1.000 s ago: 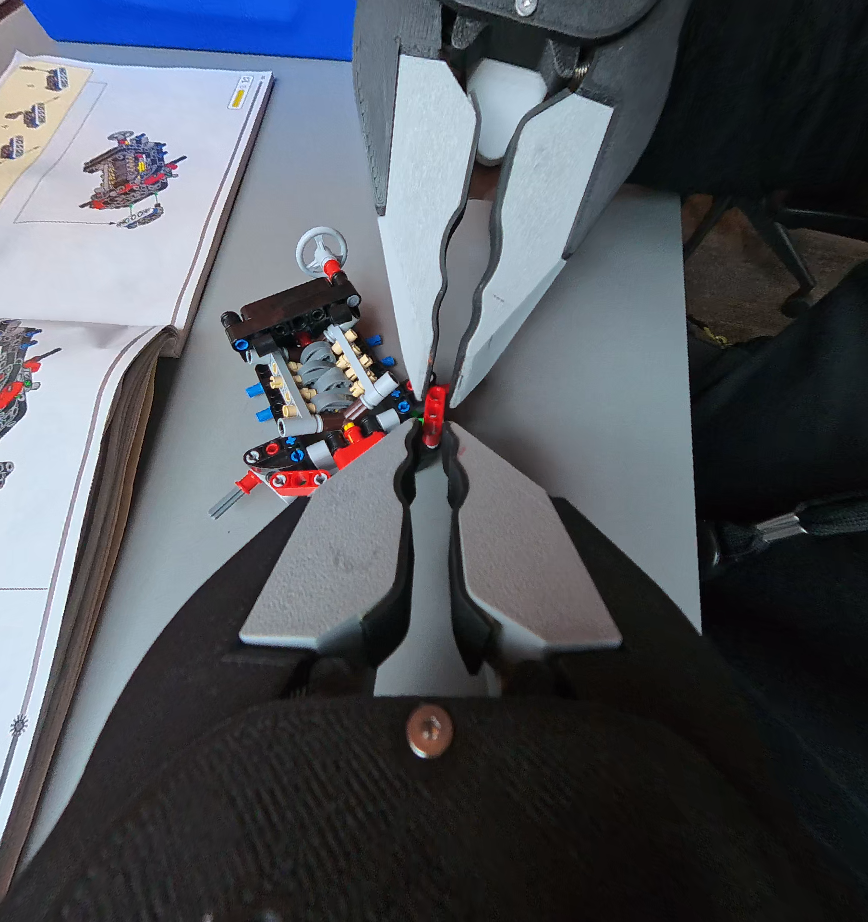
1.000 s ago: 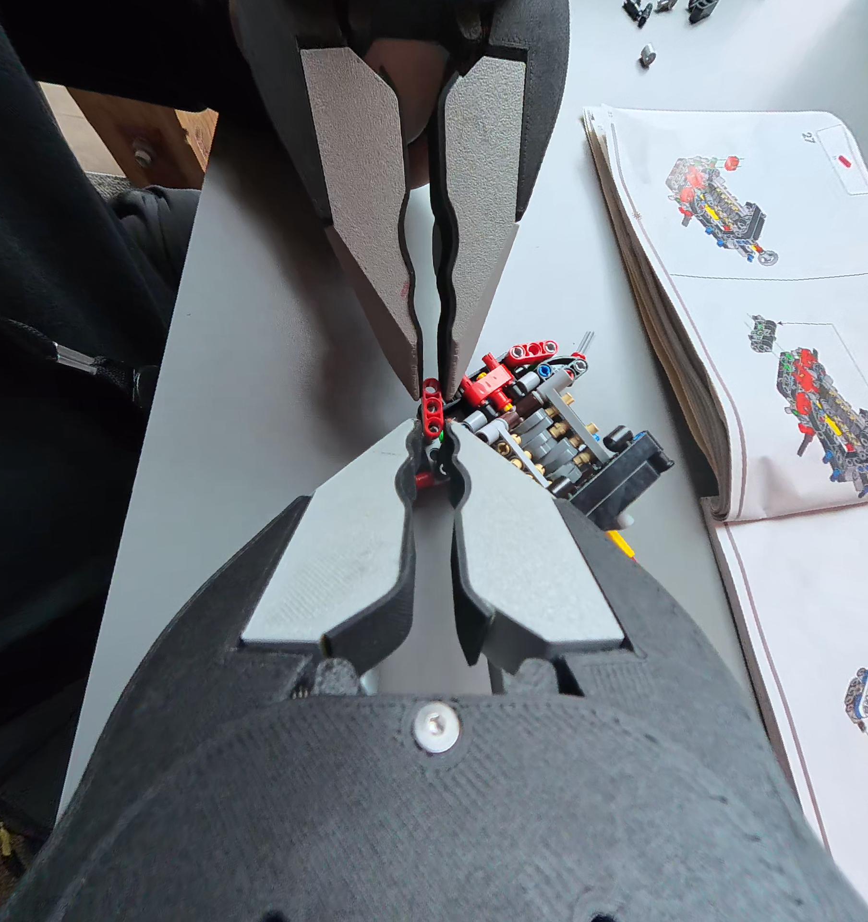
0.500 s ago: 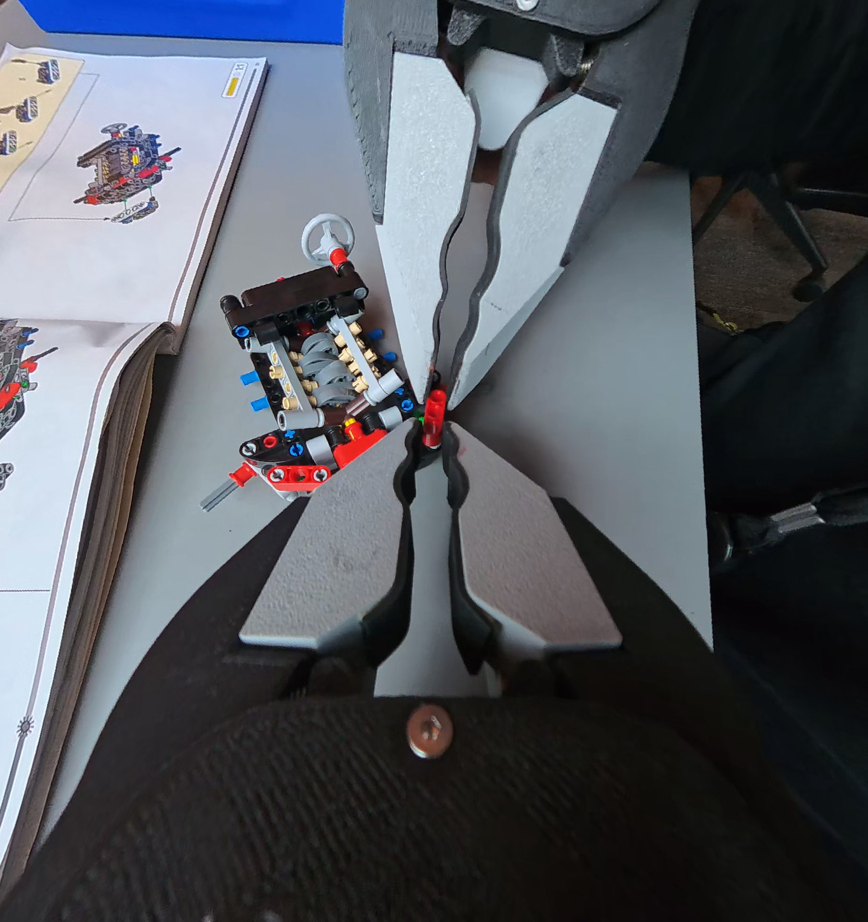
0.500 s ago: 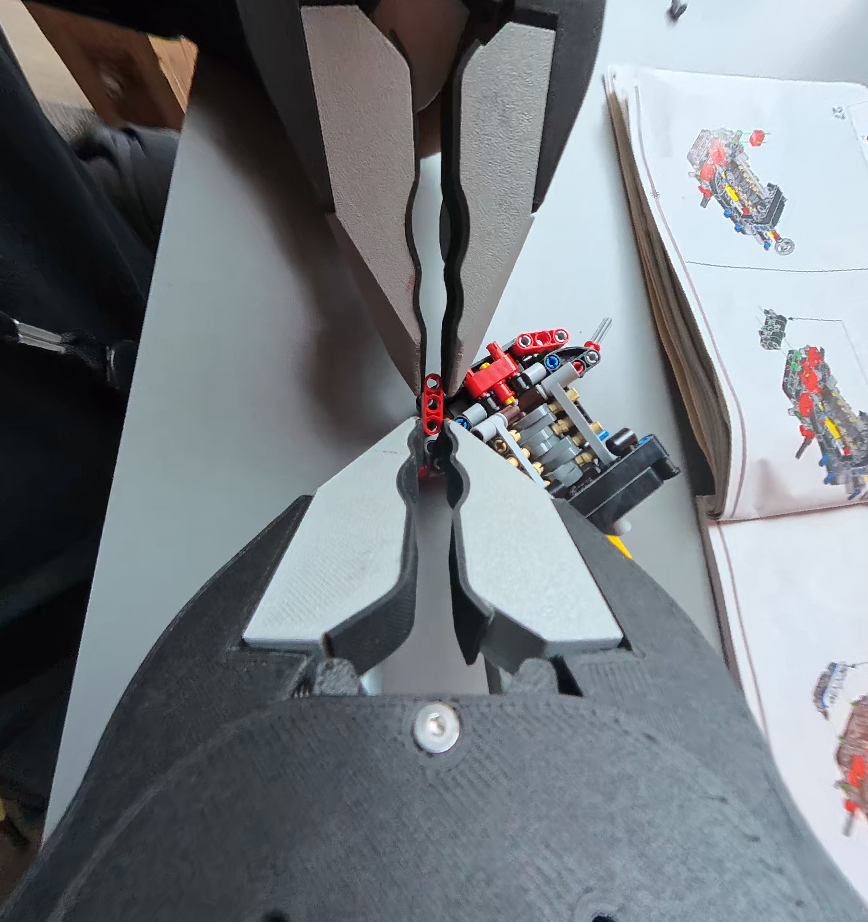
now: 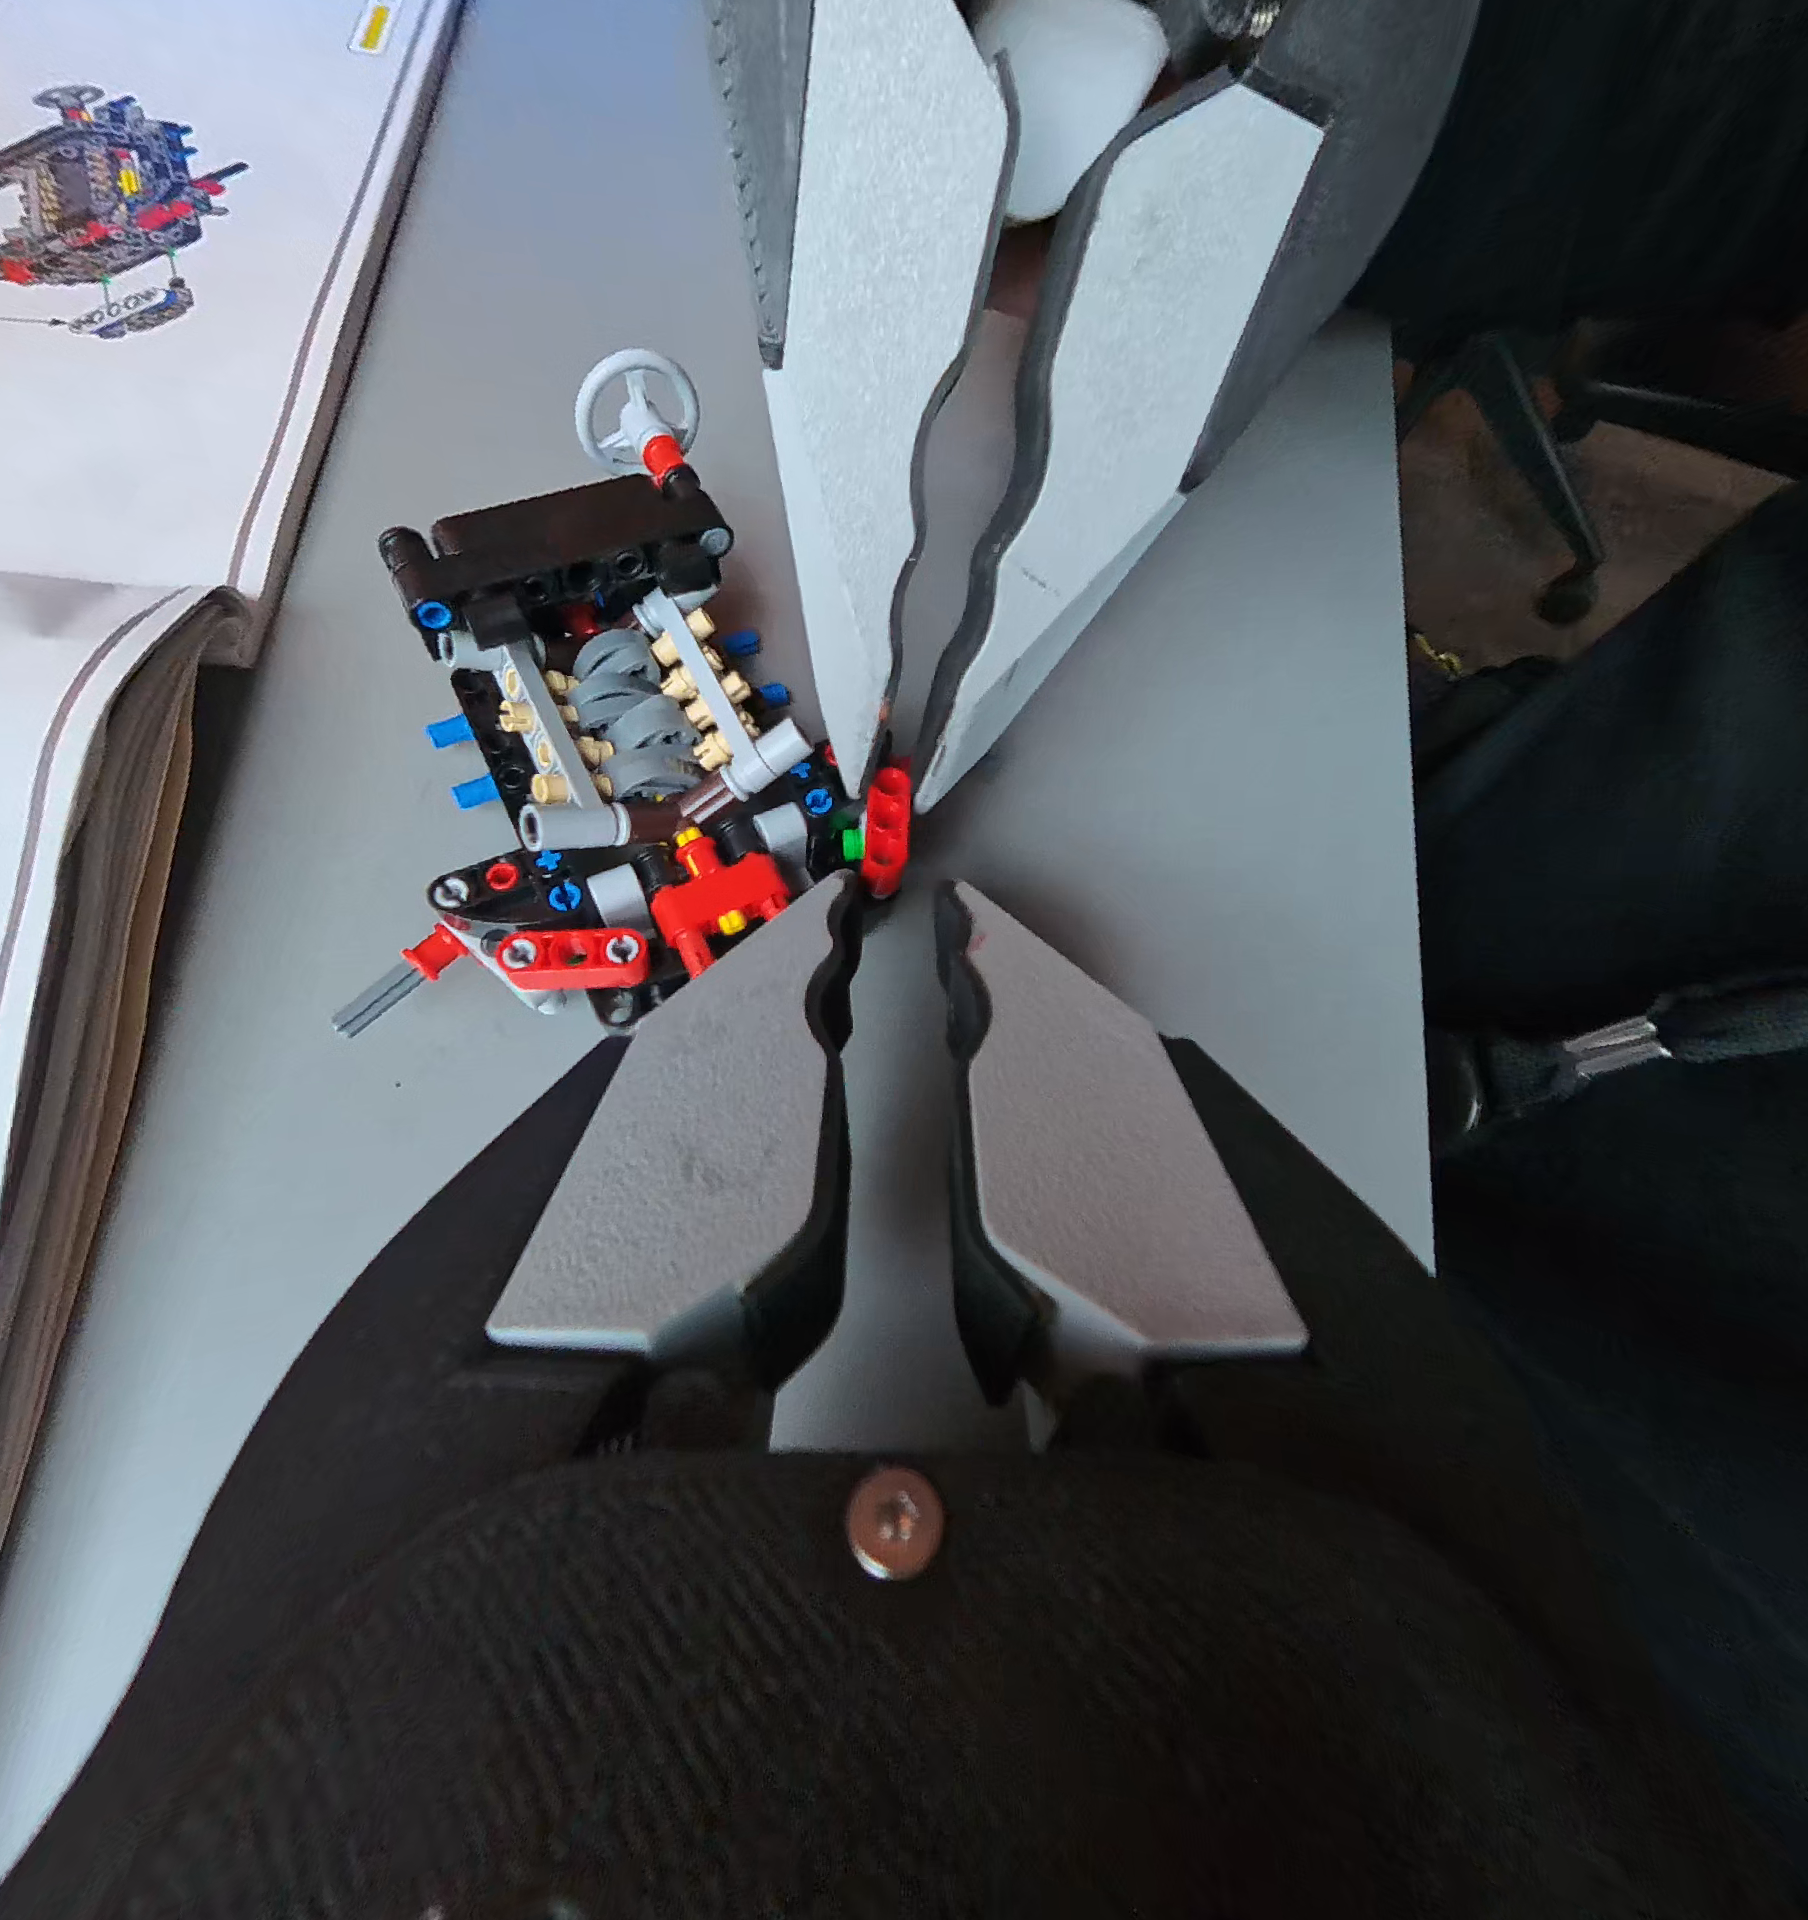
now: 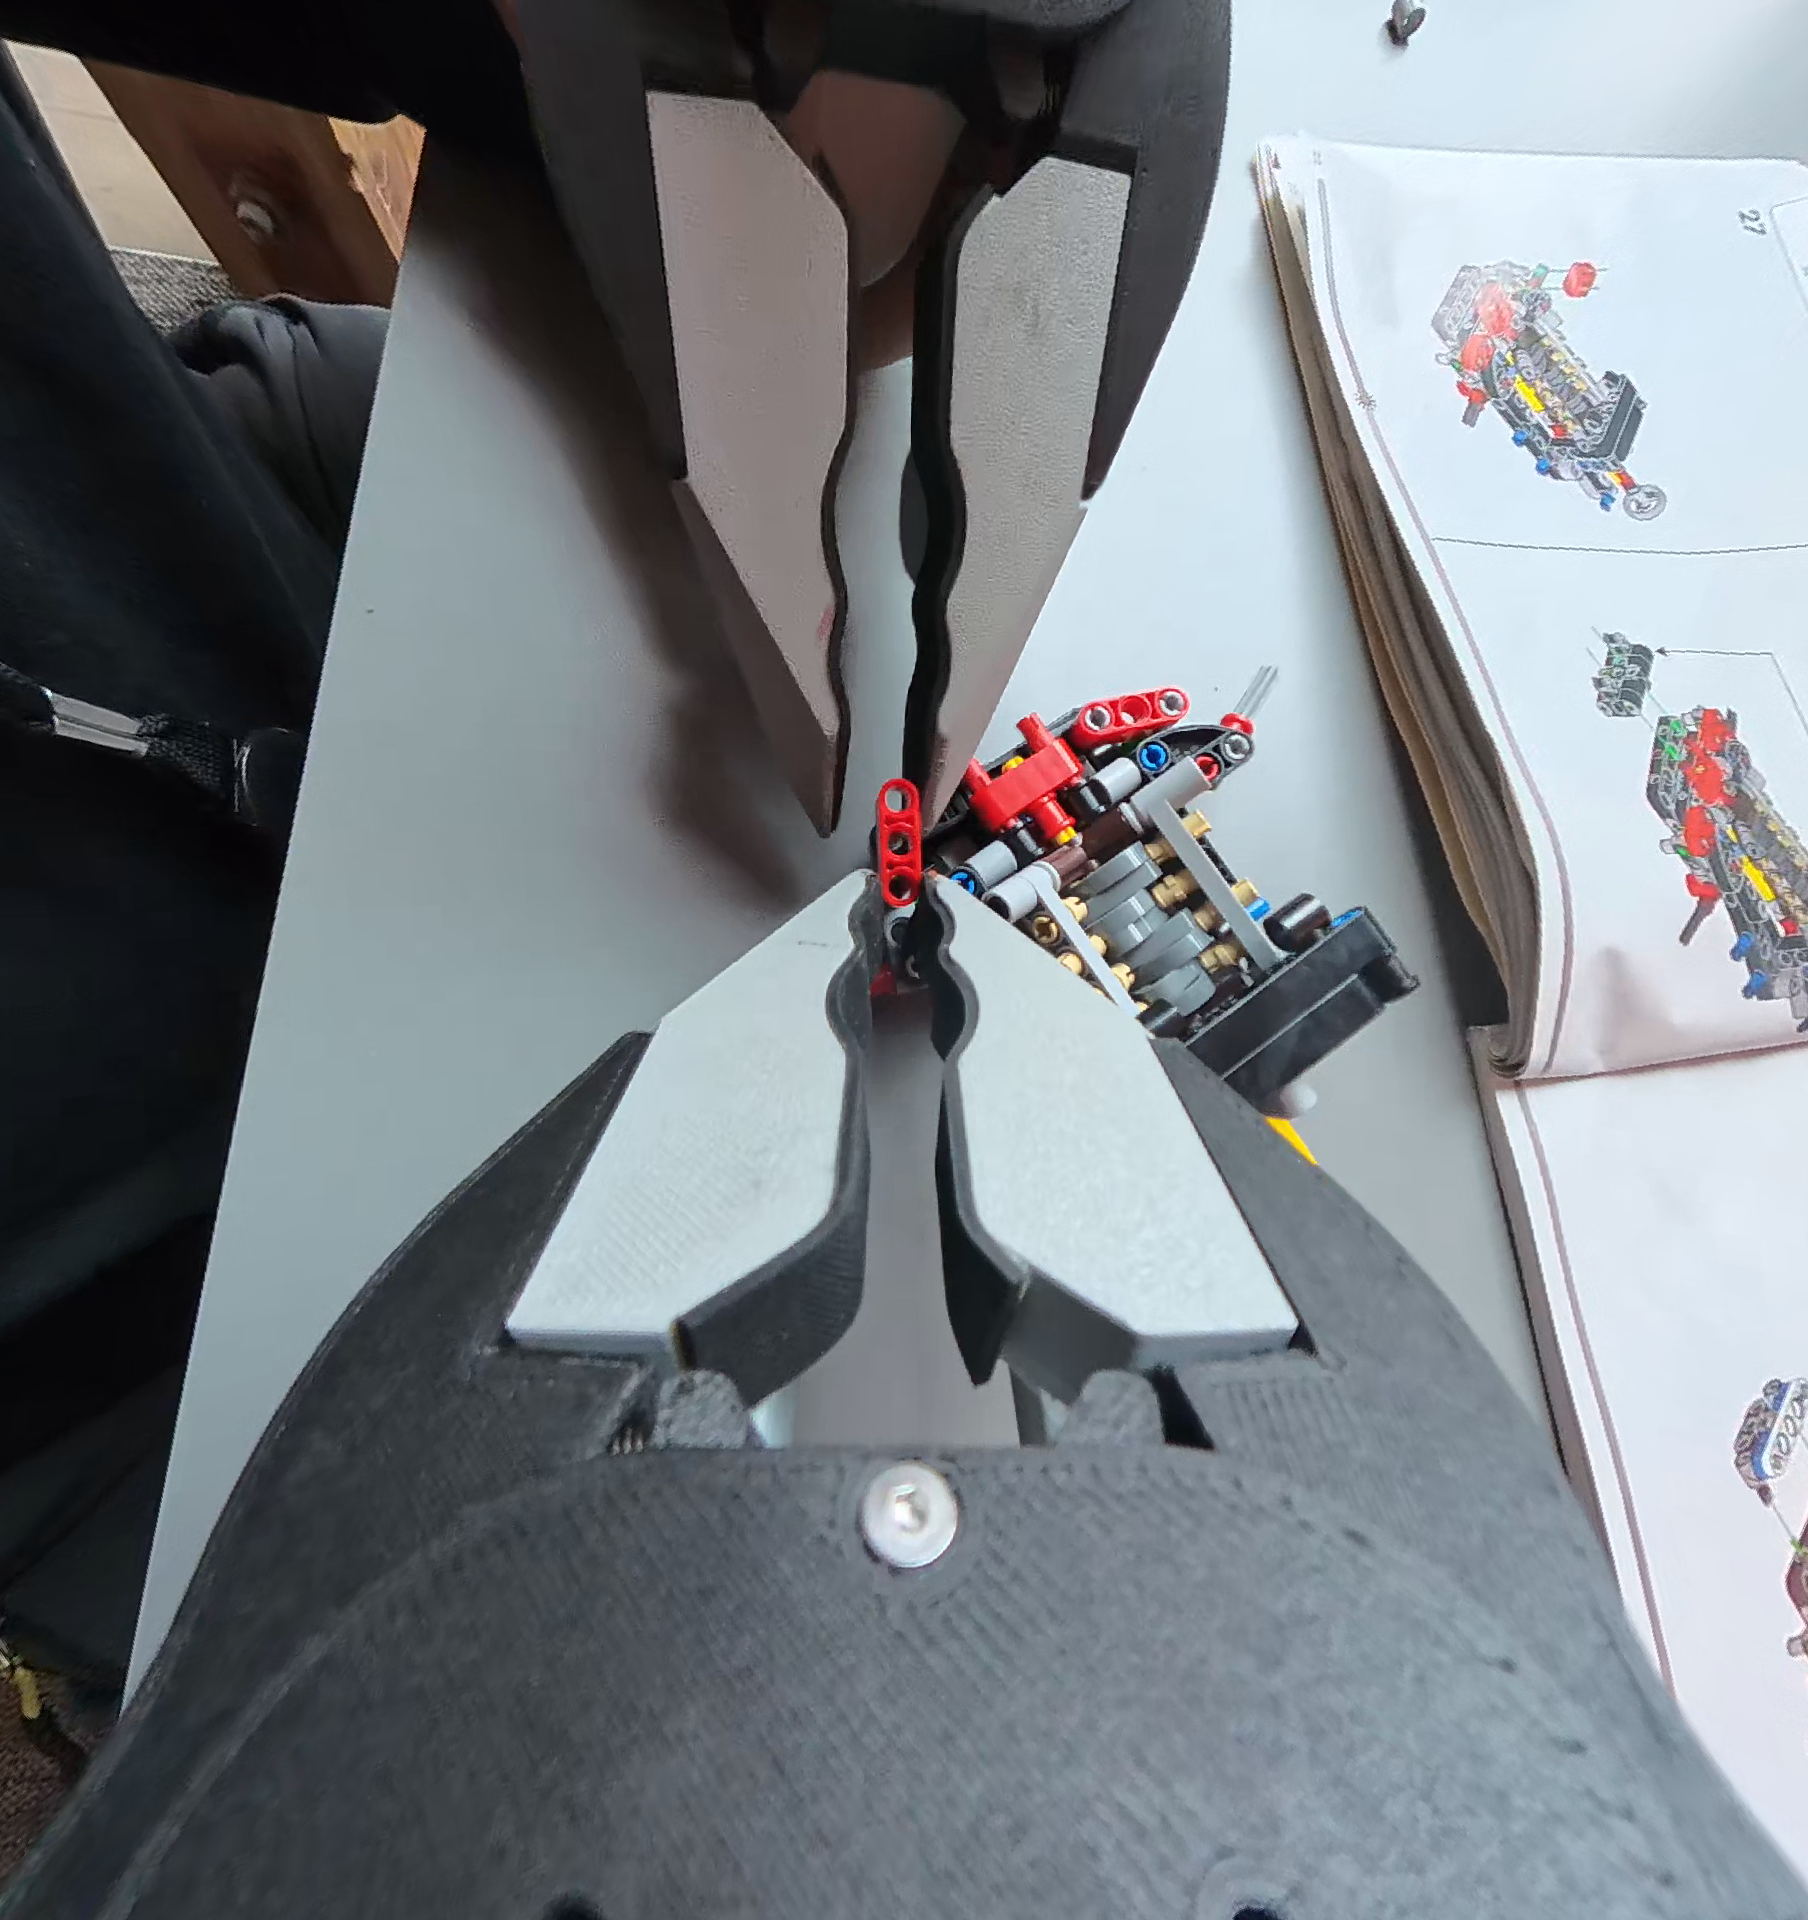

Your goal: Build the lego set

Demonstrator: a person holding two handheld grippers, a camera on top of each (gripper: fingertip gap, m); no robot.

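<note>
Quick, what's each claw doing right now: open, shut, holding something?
Left gripper: open, its tips either side of the small red beam, not pinching it.
Right gripper: shut on that beam's end.

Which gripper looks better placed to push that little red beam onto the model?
Right, probably. The right gripper is closed on the red beam beside the lego model; the left gripper stands slightly open, gripping nothing.

The place looks like an office: a plain grey desk (image 5: 1191, 727), an office chair's wheeled base (image 5: 1544, 436) on brown carpet, and an open instruction booklet (image 6: 1606, 623) beside it.
</note>
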